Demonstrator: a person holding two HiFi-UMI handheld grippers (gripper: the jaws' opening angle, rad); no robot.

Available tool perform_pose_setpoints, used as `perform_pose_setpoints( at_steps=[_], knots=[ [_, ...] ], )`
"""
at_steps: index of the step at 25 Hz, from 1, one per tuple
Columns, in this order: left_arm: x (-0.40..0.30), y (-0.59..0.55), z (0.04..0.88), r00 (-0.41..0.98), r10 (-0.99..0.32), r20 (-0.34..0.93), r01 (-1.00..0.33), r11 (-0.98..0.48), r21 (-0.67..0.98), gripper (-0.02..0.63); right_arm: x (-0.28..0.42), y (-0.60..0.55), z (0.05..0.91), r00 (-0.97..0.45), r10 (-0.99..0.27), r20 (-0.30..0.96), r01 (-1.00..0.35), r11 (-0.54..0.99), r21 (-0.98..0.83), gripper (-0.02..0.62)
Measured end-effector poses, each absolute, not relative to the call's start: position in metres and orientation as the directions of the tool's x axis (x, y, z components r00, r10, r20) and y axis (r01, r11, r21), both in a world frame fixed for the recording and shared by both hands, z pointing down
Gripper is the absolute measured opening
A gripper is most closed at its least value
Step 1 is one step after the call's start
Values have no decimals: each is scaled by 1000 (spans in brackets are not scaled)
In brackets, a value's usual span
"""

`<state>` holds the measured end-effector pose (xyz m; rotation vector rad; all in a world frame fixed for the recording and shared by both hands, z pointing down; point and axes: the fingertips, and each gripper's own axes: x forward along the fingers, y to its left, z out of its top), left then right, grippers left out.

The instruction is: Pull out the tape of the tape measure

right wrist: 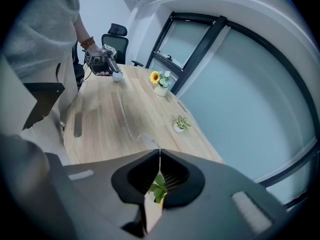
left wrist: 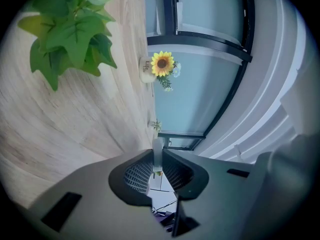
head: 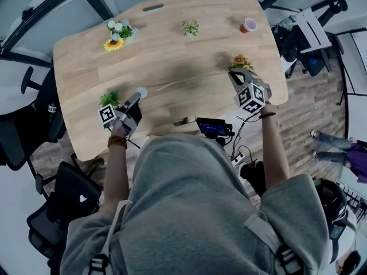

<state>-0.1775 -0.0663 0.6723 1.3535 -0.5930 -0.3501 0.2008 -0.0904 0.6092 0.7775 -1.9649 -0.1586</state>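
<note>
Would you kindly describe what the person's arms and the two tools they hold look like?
The left tool and right tool are grey with dark ribbed pads; each carries a cube of black-and-white square markers. The person wears a grey top, sleeves ending near the elbows, a brown bracelet on the left wrist and a dark band on the right.

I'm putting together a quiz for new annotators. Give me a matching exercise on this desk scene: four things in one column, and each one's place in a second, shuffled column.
Things
1. sunflower pot
2. red cup
3. tape measure case
4. tape, free end

Places
A. pinched in the shut right claw
B. far right of the table
C. held in the left claw
D. far left of the table

Pairs: 1-D, 2-B, 3-C, 4-A
</note>
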Motion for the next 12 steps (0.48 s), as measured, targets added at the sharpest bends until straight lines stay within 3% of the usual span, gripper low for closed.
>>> perform_pose_setpoints(
  at_steps=[12],
  knots=[
    [-159, -54, 704, 804, -527, 275, -183, 220, 958, 64, 165, -71, 643, -367, -506, 781, -423, 838, 344, 17]
  ],
)
